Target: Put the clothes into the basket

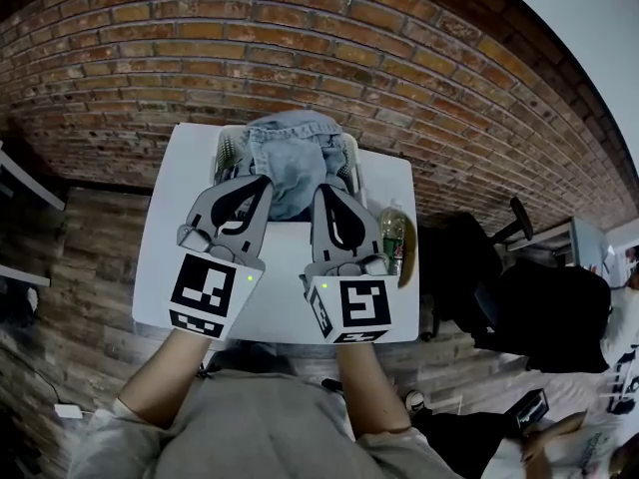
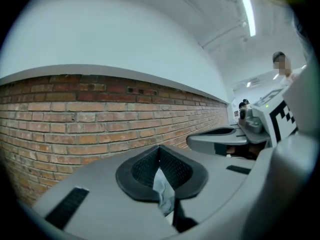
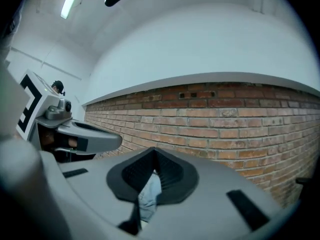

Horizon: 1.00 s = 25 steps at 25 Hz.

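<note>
though bunched over the white basket [image 1: 228, 150] at the far edge of the white table [image 1: 290, 292], not yet let go. gripped as a denim garment [image 1: 292, 163] by left gripper [image 1: 266, 183] and right gripper [image 1: 321, 192], each pressed together on a fold of it. judged nearly done; left to do: lower in, release. beside the basket, a green bottle [image 1: 392, 236], untouched.

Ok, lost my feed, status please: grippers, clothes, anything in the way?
Left gripper shut on denim garment. Right gripper shut on it too. Garment bunched over basket. Bottle beside right gripper, not blocking.
</note>
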### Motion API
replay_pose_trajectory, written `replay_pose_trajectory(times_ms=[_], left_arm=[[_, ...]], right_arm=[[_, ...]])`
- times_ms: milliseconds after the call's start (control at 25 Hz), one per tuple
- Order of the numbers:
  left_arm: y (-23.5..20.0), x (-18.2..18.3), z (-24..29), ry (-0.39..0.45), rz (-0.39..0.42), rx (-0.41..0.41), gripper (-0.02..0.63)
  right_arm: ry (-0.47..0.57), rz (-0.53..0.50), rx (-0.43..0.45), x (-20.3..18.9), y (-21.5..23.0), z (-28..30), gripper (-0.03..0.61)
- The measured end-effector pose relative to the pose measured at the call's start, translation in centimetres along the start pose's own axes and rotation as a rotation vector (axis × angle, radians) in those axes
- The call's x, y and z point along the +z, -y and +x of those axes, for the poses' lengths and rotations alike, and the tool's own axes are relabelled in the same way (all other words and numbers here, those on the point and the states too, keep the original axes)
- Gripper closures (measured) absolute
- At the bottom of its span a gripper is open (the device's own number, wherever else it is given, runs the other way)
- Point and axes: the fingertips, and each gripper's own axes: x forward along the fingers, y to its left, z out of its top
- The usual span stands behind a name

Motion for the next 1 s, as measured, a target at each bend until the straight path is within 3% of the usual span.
replay_pose_trajectory(times_ms=[240, 440, 1000], left_arm=[[1.5, 1.7, -2.8, 0.041, -0.014, 0.012, 0.606], [2.8, 2.9, -4.9, 0.072, 0.049, 0.022, 0.606], [8.2, 1.0, -8.7, 0.017, 0.029, -0.033, 0.606]], right_arm=[[0.058, -0.04, 0.027, 2.6, -1.9, -2.8, 0.572], [0.078, -0.053, 0.023, 3.6, -2.5, -5.0, 0.572], [0.042, -0.034, 0.071, 2.1, -3.7, -10.6, 0.574]])
